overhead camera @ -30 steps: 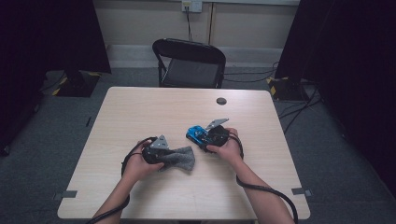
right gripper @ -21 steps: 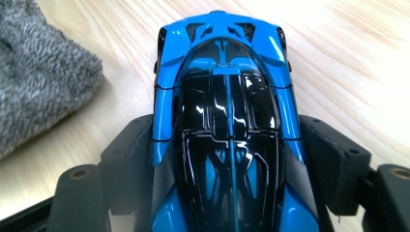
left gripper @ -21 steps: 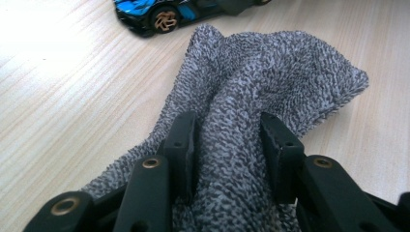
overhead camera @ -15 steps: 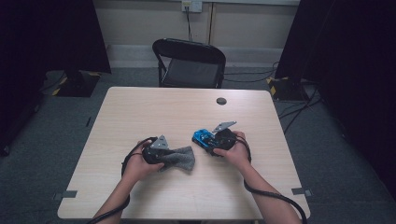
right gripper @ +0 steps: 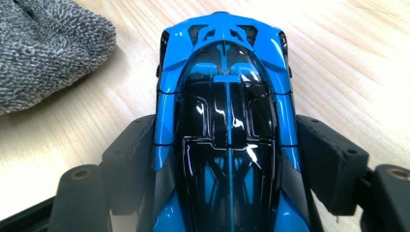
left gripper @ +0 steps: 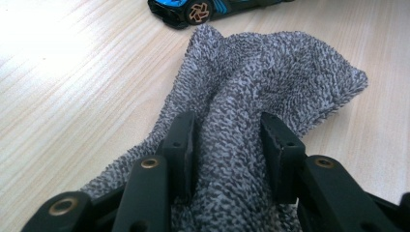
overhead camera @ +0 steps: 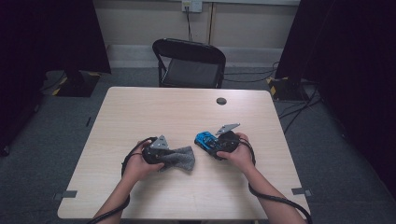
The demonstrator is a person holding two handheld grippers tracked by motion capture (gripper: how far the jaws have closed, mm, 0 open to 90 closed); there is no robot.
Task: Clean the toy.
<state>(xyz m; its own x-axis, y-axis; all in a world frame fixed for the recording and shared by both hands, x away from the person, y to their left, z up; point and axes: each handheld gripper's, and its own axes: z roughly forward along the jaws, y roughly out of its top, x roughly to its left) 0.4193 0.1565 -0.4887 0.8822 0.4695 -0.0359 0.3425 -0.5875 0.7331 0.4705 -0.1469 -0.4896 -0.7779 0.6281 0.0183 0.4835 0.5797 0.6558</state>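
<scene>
Tool [right gripper: 227, 159] around car [right gripper: 225, 96], cloth [right gripper: 43, 53] beside

one cloth [overhead camera: 180, 157], one toy car [overhead camera: 205, 140], one chair [overhead camera: 189, 63]

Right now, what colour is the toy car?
Bright blue with glossy black, toy car; clearest in the right gripper view.

A high view looks down the table [overhead camera: 140, 107]; both close gripper views share the grey cloth [left gripper: 270, 72] and, apparently, tabletop.
</scene>
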